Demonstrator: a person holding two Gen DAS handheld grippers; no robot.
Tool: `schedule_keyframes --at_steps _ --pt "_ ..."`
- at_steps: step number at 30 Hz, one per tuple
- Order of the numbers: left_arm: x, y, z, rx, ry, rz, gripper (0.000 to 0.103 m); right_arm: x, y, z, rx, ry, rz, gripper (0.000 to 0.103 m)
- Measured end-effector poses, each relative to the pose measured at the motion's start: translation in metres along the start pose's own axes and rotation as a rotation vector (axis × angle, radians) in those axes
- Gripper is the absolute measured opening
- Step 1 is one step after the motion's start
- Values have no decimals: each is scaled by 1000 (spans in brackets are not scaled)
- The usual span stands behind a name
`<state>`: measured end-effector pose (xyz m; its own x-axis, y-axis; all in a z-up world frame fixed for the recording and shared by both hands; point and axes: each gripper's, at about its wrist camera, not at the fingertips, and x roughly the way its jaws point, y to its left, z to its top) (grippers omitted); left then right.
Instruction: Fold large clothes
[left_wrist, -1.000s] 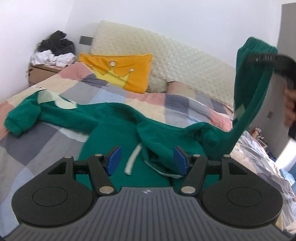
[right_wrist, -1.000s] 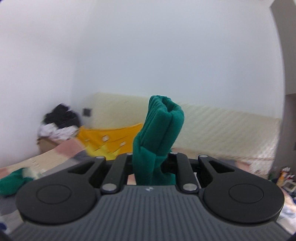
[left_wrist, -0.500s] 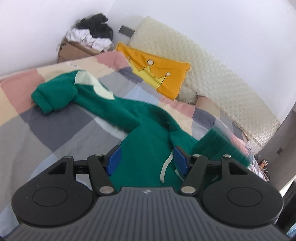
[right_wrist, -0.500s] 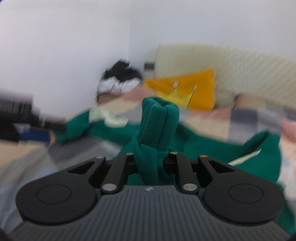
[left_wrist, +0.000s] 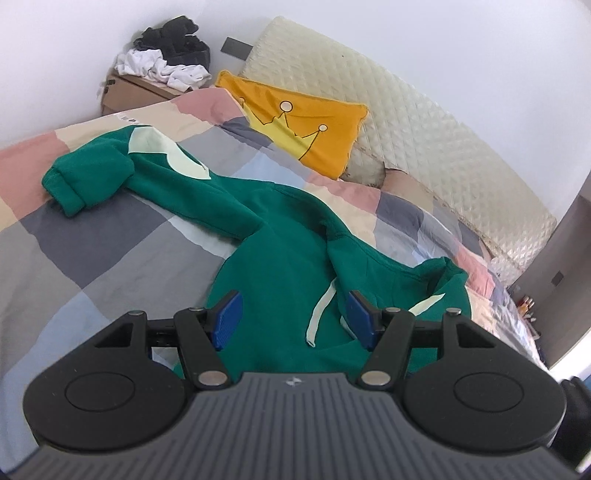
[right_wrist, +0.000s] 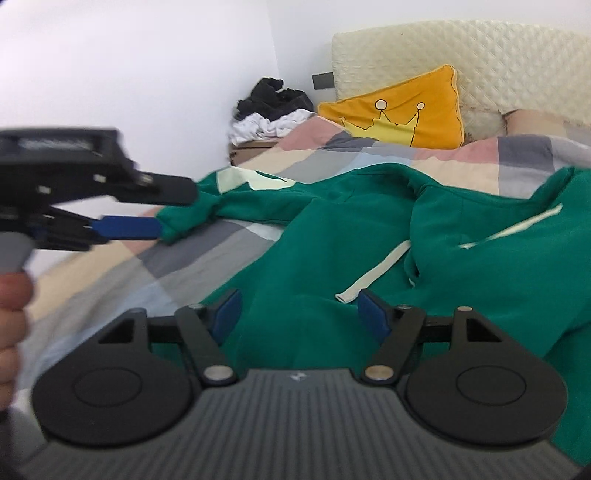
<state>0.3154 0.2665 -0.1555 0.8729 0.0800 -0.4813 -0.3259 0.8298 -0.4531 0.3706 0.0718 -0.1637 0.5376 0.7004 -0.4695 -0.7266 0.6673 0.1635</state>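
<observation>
A green hoodie (left_wrist: 280, 273) lies spread on the patchwork bed. One sleeve (left_wrist: 92, 177) stretches to the far left, the other sleeve lies folded over at the right (left_wrist: 439, 291). A white drawstring (left_wrist: 321, 314) lies on its chest. My left gripper (left_wrist: 293, 321) is open and empty, just above the hoodie's body. My right gripper (right_wrist: 299, 314) is open and empty over the hoodie (right_wrist: 332, 236). The left gripper (right_wrist: 147, 210) shows in the right wrist view, open, close to the left sleeve cuff (right_wrist: 184, 218).
A yellow crown pillow (left_wrist: 303, 133) leans on the cream quilted headboard (left_wrist: 424, 129). A cardboard box with a heap of clothes (left_wrist: 162, 70) stands at the bed's far left corner. The patchwork bedspread (left_wrist: 92, 258) lies around the hoodie.
My right gripper held the right sleeve up high, swung it down over the hoodie and let it go; its jaws are now open. The left gripper stayed open and moved left.
</observation>
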Motion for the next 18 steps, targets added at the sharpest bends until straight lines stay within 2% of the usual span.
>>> schedule_keyframes --at_steps 3,5,10,14,18 --pt "10 -10 -7 34 23 -18 68 -18 -10 -9 60 6 -30 71" --pt "16 -19 -13 48 43 -36 68 -34 -20 -15 104 -2 -82 71" --pt "28 -50 -31 108 79 -91 68 -89 -38 -23 146 -84 -284 71" --pt "35 -75 -49 168 96 -118 68 -116 -47 -31 171 -92 -442 71" --pt "40 -91 -65 207 111 -120 68 -139 -59 -47 275 -100 -484 71"
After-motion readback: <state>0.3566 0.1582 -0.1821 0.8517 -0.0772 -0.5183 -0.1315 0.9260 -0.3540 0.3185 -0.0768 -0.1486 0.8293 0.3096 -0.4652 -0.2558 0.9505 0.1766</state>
